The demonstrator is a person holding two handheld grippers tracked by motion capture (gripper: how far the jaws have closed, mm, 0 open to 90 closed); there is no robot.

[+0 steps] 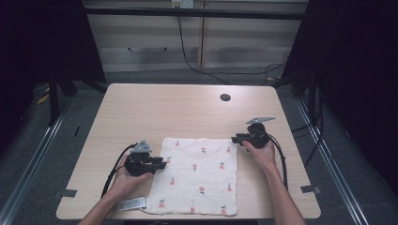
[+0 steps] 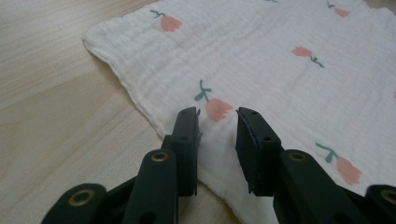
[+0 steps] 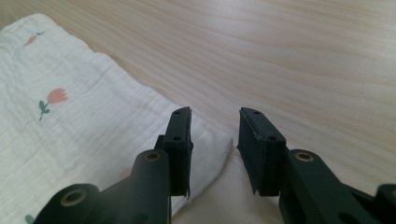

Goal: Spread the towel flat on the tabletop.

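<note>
A white cloth [image 1: 199, 176] printed with small pink tulips lies flat on the wooden table [image 1: 155, 112], near its front edge. My left gripper [image 1: 162, 164] sits low at the cloth's left edge. In the left gripper view its jaws [image 2: 218, 116] stand open over the cloth [image 2: 280, 70], just inside the hem, pinching nothing. My right gripper [image 1: 234, 139] is at the cloth's far right corner. Seen from the right gripper [image 3: 215, 116], the jaws are open, with the corner of the cloth [image 3: 70, 130] lying below the left jaw and bare wood under the right one.
A round cable hole [image 1: 225, 97] sits in the tabletop at the back right. A small grey-white label strip [image 1: 133, 204] lies by the cloth's front left corner. Black cables trail from both grippers. Bare wood stretches behind the cloth.
</note>
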